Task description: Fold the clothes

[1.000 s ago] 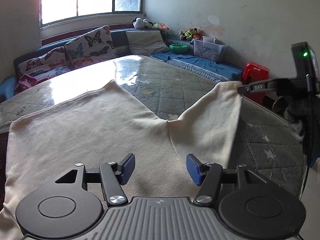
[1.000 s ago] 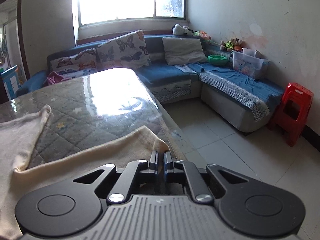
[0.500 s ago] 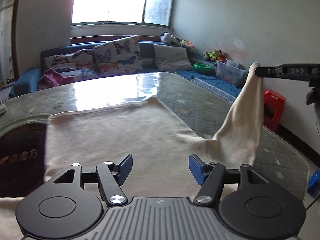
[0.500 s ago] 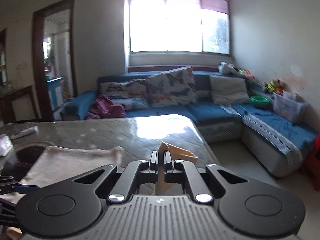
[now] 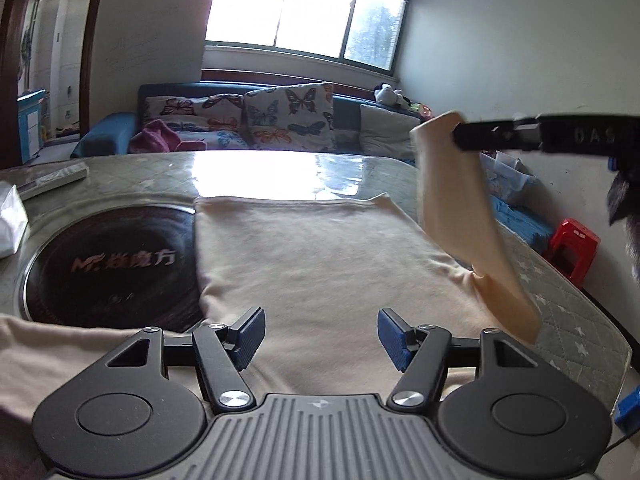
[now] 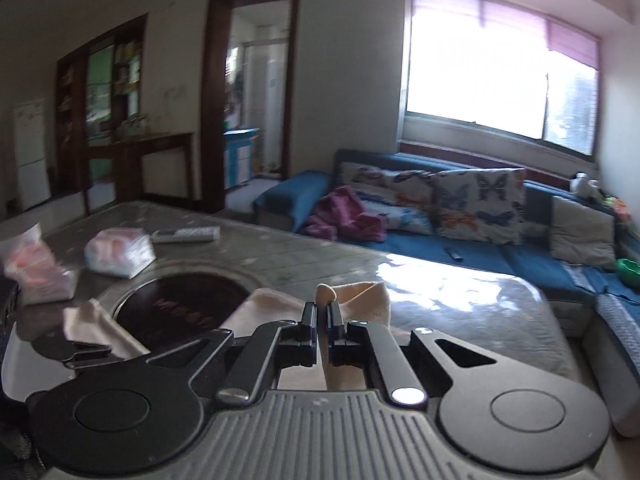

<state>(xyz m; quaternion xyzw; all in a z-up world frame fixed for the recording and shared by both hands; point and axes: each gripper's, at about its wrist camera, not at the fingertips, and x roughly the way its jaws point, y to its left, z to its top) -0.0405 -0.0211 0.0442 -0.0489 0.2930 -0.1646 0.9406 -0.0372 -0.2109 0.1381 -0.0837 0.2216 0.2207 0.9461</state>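
A cream garment lies spread flat on the table. Its right sleeve is lifted off the table, pinched at the cuff by my right gripper, which reaches in from the right. In the right wrist view that gripper is shut on the cream sleeve cuff, which pokes out above the fingertips. My left gripper hovers open just above the garment's near part, blue pads wide apart with nothing between them.
A dark round inset plate sits in the table left of the garment. Plastic packets and a remote control lie at the table's far left. A blue sofa with butterfly cushions runs behind; a red stool stands right.
My right gripper has lifted the sleeve higher and swung it leftward over the garment. The left gripper has stayed open over the garment, its view turning left.
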